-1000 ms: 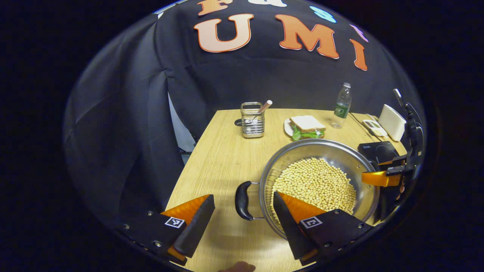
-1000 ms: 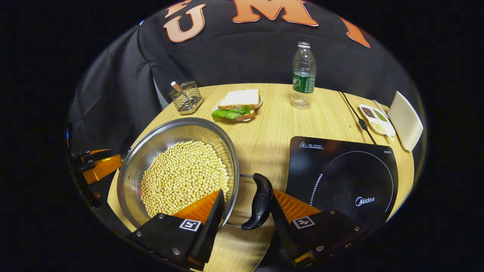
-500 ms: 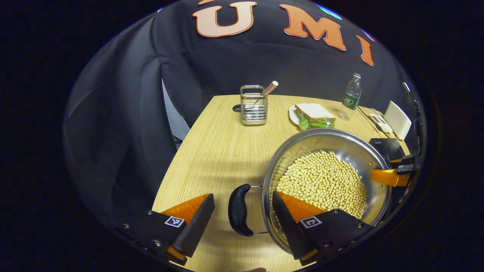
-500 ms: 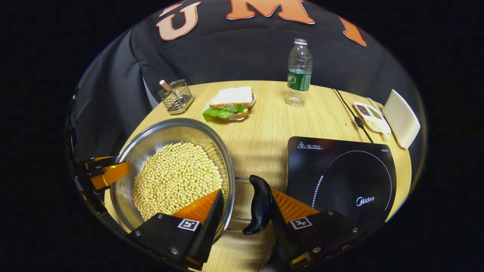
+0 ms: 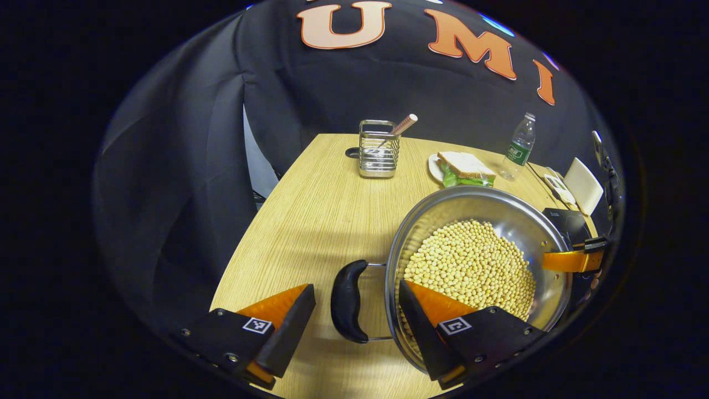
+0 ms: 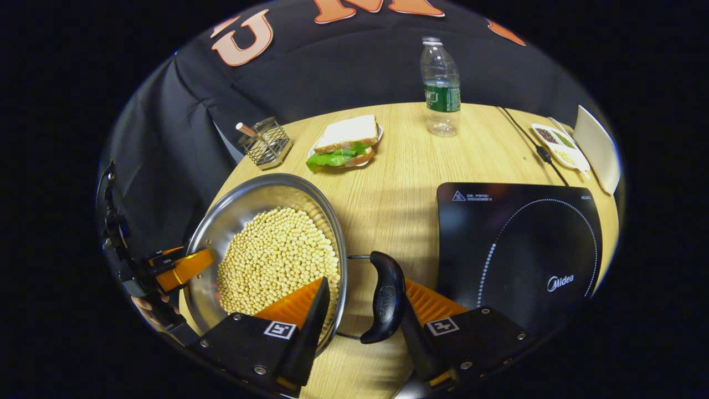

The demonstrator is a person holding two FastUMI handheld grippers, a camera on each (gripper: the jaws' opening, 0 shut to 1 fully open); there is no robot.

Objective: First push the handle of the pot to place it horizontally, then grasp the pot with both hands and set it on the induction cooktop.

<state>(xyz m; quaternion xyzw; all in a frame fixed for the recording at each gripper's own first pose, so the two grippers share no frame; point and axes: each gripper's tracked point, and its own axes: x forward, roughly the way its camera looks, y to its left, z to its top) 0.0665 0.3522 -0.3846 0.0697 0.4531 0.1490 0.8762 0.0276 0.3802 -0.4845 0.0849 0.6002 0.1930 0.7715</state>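
Two claws straddle the round steel pot of yellow beans [image 5: 476, 260]: our left gripper [image 5: 354, 324] and right gripper [image 6: 363, 316] both stand apart, each with a black loop handle [image 5: 346, 302] between its fingers, ready to lift evenly toward the black induction cooktop [image 6: 520, 244] beside our right claw.
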